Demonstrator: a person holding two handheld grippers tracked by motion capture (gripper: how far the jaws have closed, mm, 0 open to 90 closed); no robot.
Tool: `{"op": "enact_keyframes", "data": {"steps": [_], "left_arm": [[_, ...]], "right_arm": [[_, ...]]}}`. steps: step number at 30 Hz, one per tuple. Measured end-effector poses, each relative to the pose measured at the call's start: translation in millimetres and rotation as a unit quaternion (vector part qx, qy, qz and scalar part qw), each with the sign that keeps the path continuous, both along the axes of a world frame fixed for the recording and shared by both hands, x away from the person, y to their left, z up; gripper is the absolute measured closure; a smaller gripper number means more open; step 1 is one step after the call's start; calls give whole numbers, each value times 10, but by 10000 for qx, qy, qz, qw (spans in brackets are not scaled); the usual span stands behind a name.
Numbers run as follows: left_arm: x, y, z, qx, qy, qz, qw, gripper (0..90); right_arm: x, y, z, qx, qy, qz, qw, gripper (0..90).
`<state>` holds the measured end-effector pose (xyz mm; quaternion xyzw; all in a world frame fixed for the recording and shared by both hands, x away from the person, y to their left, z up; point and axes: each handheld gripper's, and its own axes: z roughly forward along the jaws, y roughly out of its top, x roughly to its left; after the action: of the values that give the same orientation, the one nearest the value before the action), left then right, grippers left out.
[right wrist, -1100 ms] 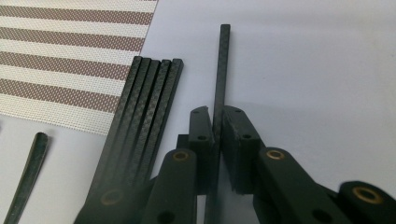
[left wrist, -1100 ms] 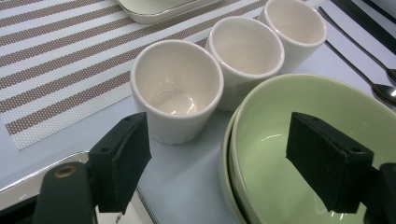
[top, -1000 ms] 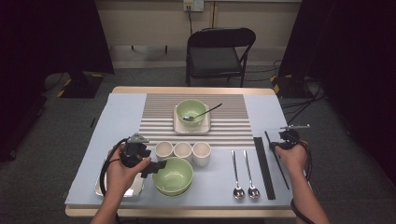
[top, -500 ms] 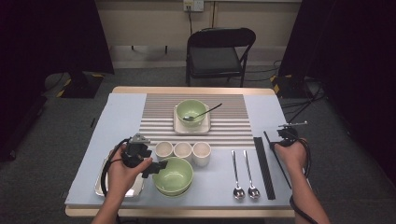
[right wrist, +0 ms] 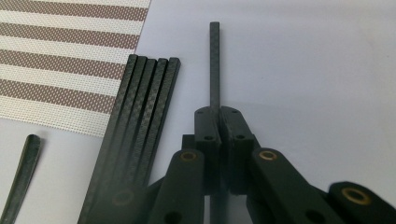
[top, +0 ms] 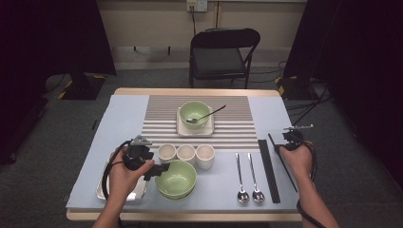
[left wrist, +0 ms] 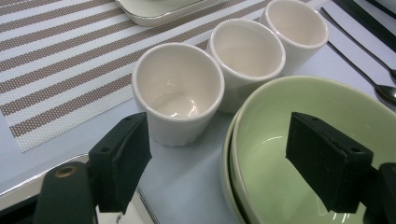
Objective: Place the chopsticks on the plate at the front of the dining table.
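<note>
right gripper: jaws just closed, pinching single black carbon-weave chopstick; stick runs up from between the pads, centre frame.
rest of chopsticks: flat black bundle, just left of jaws, apart from held stick.
left gripper: spread wide, straddling near rim of stacked pale green ceramic bowls, lower right; not pressing.

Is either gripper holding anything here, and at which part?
The right gripper is shut on a single black chopstick, gripped partway along its length. The left gripper straddles the green bowl's rim, open.
</note>
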<state>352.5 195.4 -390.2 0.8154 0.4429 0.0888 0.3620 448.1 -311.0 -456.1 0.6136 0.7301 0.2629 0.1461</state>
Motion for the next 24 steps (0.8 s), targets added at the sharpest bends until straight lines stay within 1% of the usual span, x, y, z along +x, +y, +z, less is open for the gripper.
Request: {"op": "enact_keyframes", "data": {"steps": [2,4,6,10,12,13,16,17,18,19,21,22,24], "left_arm": [[-1,-1,-3,-48,13,25,10000,217],[3,4,-3,-44,10,3,10000,217],[3,5,-4,-100,25,29,9999,217],[5,15,2,-71,18,14,10000,216],[7,19,4,-68,22,-3,10000,217],[7,15,1,-101,19,9,9999,216],[7,9,1,-120,30,11,9999,215],[4,1,3,-135,39,-9,9999,215],[4,1,3,-135,39,-9,9999,215],[0,-6,6,-144,29,-21,9999,215],[-3,-12,6,-161,25,-14,9999,215],[-5,-14,10,-144,23,-21,9999,214],[-8,-26,8,-190,50,-40,9998,213]], "right_arm": [[2,-7,-1,48,-11,-42,10000,866],[5,-6,6,13,3,5,10000,866],[9,-3,12,0,-10,15,10000,867],[6,-10,19,44,-14,-24,10000,867],[6,-29,26,20,-71,-13,10000,867],[-1,-46,45,90,-83,14,9999,867],[-8,-53,84,126,-124,26,9998,867],[-11,-59,133,201,-198,30,9996,867],[-11,-59,133,201,-198,30,9996,867],[-16,-59,183,275,-247,30,9993,867],[-19,-60,208,261,-267,65,9993,867],[-25,-50,235,278,-258,57,9993,867],[-33,-40,279,341,-288,80,9990,867]]}}
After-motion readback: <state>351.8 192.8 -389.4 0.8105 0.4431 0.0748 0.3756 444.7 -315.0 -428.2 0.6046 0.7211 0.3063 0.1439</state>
